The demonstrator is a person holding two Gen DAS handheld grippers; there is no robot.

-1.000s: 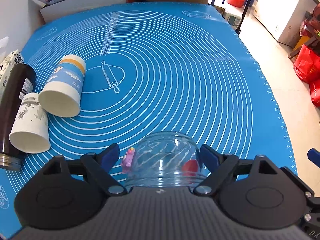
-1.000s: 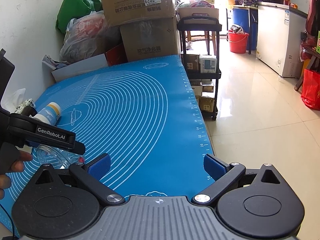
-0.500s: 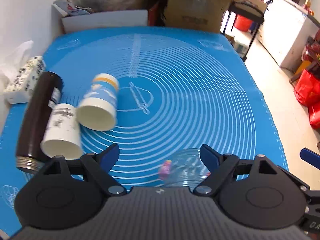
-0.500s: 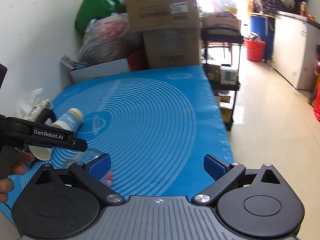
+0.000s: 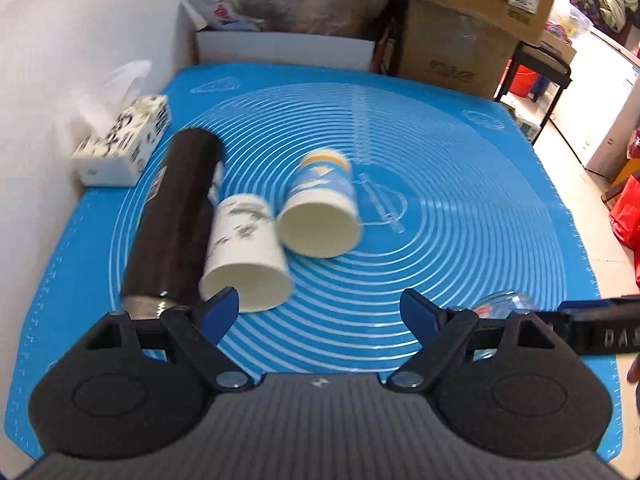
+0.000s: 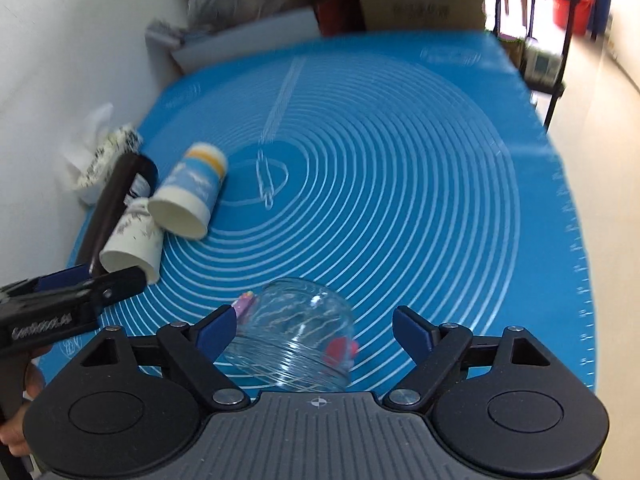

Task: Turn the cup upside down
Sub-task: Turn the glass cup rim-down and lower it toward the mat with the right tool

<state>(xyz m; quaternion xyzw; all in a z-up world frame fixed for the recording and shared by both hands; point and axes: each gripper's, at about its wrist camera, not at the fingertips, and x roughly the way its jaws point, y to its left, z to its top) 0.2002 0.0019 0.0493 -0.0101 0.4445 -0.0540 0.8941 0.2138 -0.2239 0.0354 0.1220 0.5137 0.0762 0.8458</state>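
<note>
Presently, the glass cup [image 6: 294,342] stands mouth-down on the blue mat [image 6: 400,184], between your spread right gripper [image 6: 314,326] fingers, ungripped; left gripper [image 5: 320,310] likewise open, empty. Flip seemingly complete; next, withdraw.

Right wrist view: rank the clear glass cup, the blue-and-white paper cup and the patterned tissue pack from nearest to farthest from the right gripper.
1. Clear glass cup, between the open right gripper's fingers.
2. Blue-and-white paper cup, lying left of centre.
3. Patterned tissue pack, far left by the wall.

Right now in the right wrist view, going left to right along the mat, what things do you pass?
Tissue pack → dark flask → white paper cup → blue-and-white paper cup → glass cup.
</note>
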